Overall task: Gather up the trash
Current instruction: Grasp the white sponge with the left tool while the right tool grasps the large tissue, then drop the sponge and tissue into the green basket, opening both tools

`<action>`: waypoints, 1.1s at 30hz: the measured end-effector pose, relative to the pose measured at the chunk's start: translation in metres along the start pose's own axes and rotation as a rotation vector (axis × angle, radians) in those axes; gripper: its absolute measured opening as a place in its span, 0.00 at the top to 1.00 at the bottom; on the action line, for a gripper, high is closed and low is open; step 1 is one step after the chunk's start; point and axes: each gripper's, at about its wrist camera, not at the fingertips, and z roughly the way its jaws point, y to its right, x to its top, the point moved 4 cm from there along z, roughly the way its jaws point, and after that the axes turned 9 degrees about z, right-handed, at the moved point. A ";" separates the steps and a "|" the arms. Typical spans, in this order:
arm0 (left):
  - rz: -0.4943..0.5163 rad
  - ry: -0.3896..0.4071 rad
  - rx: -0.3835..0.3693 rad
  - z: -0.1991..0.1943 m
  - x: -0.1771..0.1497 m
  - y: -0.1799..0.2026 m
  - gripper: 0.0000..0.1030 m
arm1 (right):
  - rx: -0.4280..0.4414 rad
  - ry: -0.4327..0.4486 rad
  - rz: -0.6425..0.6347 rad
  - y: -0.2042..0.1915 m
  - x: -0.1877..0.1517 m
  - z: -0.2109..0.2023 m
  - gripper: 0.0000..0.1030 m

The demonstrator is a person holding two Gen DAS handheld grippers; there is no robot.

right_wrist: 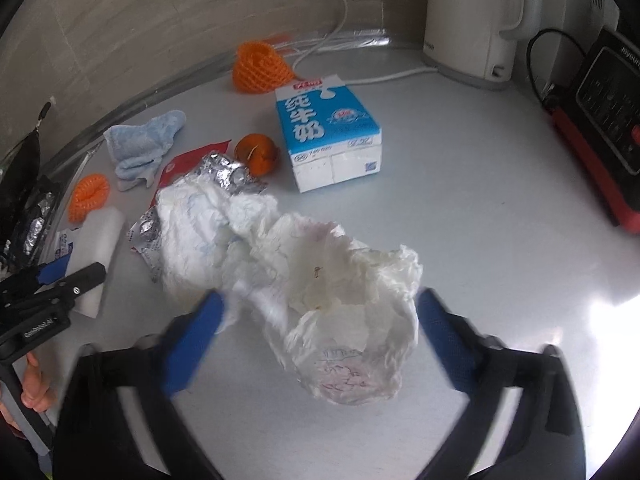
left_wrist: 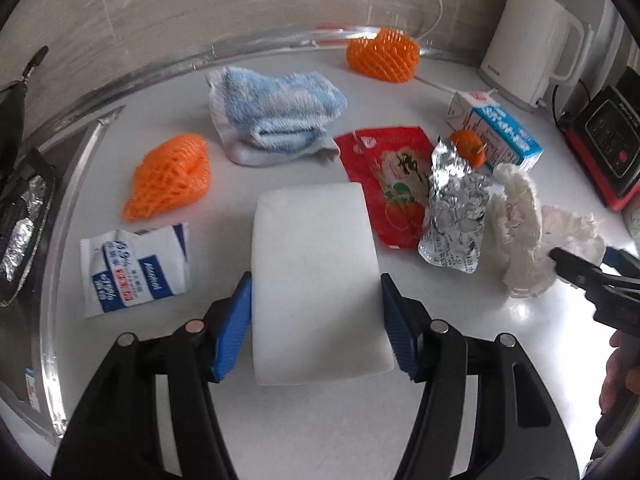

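My left gripper (left_wrist: 316,308) is shut on a white sponge block (left_wrist: 316,280) that rests on the white counter (left_wrist: 400,400); its blue pads press both sides. My right gripper (right_wrist: 320,328) is open around a crumpled white tissue (right_wrist: 320,280), its blue fingers (right_wrist: 196,340) apart on each side without touching it. The tissue (left_wrist: 524,232) also shows in the left wrist view, with the right gripper (left_wrist: 588,268) at it. Around lie a red snack wrapper (left_wrist: 392,176), a foil wrapper (left_wrist: 452,208), a blue-white sachet (left_wrist: 132,268), two orange foam nets (left_wrist: 172,176) (left_wrist: 384,56), a milk carton (right_wrist: 328,132) and orange peel (right_wrist: 256,154).
A blue towel (left_wrist: 272,116) lies at the back. A white kettle (left_wrist: 532,40) and a black-red appliance (left_wrist: 608,140) stand at the right. A clear curved rim (left_wrist: 120,84) borders the counter at left and back. A black tray with foil (left_wrist: 20,224) sits at left.
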 end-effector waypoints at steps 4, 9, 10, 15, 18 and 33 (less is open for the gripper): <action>-0.003 0.029 -0.008 -0.014 0.001 -0.006 0.42 | 0.027 -0.053 0.021 0.000 -0.006 0.007 0.73; -0.007 0.064 -0.026 -0.032 0.001 -0.007 0.42 | 0.044 -0.021 0.015 -0.006 -0.011 -0.007 0.88; -0.005 0.071 -0.032 -0.036 0.001 -0.006 0.43 | 0.045 -0.011 0.007 -0.009 -0.013 -0.013 0.89; 0.000 0.102 -0.059 -0.061 -0.007 -0.003 0.43 | 0.065 0.029 -0.012 -0.018 -0.023 -0.045 0.89; 0.015 0.123 -0.062 -0.082 -0.017 0.001 0.42 | 0.071 0.040 -0.022 -0.019 -0.034 -0.065 0.89; 0.059 0.125 -0.070 -0.167 -0.113 0.037 0.42 | 0.172 0.017 -0.130 -0.030 -0.141 -0.169 0.89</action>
